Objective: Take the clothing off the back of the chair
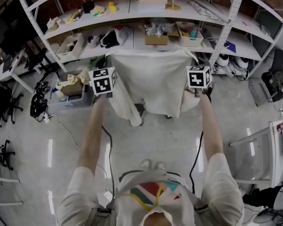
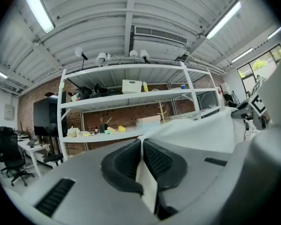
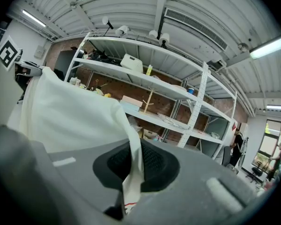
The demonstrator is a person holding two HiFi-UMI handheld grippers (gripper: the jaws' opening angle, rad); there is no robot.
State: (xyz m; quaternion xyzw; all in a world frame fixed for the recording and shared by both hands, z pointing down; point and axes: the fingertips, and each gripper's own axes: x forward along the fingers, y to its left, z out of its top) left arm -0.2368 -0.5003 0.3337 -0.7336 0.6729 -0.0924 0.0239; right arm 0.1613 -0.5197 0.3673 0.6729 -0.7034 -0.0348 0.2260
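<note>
A white garment (image 1: 151,81) hangs spread between my two grippers, in front of the shelving; the chair beneath it is almost wholly hidden. My left gripper (image 1: 108,69) is shut on the garment's upper left corner, and white cloth (image 2: 147,182) is pinched between its black pads. My right gripper (image 1: 194,70) is shut on the upper right corner, with a fold of cloth (image 3: 131,172) clamped in its jaws. The stretched garment (image 3: 70,116) fills the left of the right gripper view and runs to the right in the left gripper view (image 2: 201,130).
White metal shelving (image 1: 132,13) with boxes and clutter stands right behind the garment. A box and cables (image 1: 68,88) lie on the floor to the left. A white chair (image 1: 264,149) stands at the right, a desk with black chairs (image 1: 4,102) at the far left.
</note>
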